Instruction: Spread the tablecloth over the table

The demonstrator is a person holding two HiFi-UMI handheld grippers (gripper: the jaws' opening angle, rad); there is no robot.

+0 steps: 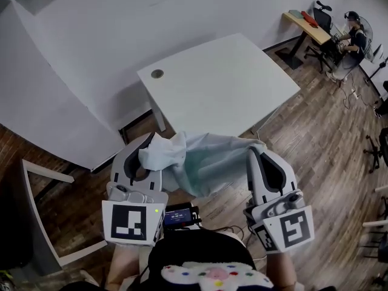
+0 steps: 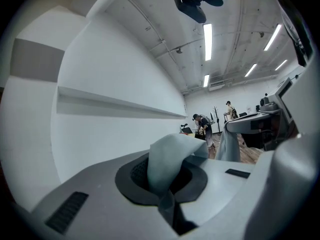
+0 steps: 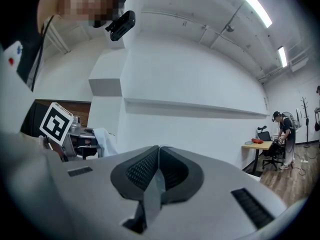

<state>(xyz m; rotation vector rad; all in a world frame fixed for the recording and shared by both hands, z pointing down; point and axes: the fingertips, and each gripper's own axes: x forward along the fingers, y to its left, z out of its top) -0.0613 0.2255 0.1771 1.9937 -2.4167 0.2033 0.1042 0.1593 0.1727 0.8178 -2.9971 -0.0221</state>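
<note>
A pale green tablecloth hangs bunched between my two grippers, just short of the near edge of the white square table. My left gripper is shut on one corner of the cloth; in the left gripper view a fold stands up from between the pads. My right gripper is shut on the other corner, and in the right gripper view a thin strip of cloth is pinched between its pads. Both grippers point level toward the table. The tabletop itself is bare.
A round grommet sits in the table's far-left corner. A white wall with a ledge runs behind the table. At the back right, a person sits at a wooden desk with chairs. A white frame stands at my left.
</note>
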